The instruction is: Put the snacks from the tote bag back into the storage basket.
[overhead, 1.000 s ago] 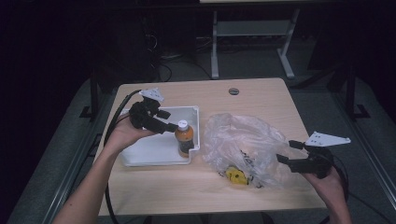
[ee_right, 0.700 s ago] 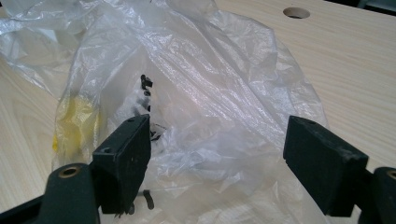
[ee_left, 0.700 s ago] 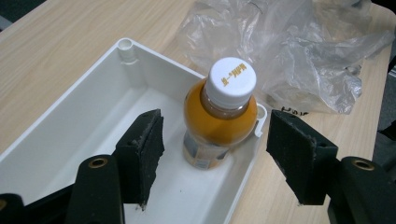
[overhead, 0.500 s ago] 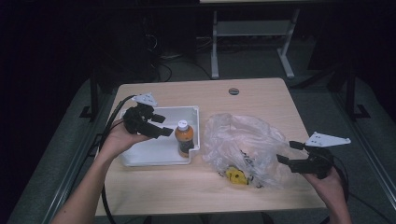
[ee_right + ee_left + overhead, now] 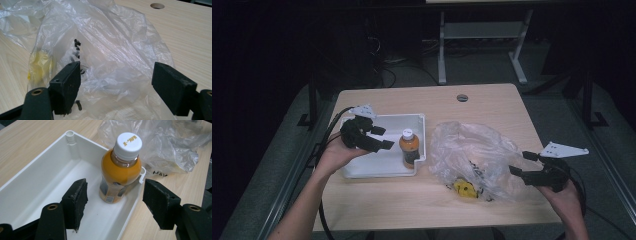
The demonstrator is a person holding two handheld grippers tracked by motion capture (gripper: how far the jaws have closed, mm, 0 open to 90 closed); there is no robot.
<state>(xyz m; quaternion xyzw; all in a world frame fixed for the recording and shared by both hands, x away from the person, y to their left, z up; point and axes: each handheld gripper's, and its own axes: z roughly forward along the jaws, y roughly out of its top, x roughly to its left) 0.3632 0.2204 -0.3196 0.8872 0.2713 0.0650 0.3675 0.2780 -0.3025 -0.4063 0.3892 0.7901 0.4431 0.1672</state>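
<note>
The left tool [image 5: 379, 138] hangs wide open, gripping nothing. Just ahead of its jaws, the orange juice bottle with a white cap [image 5: 120, 168] stands upright in the white plastic tray [image 5: 30, 187]. The right tool [image 5: 116, 85] is also open, at the crinkly clear plastic bag [image 5: 105, 50].

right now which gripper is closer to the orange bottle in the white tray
Left. The left gripper hovers over the white tray just beside the orange bottle, jaws open toward it. The right gripper sits across the plastic bag, far off.
</note>
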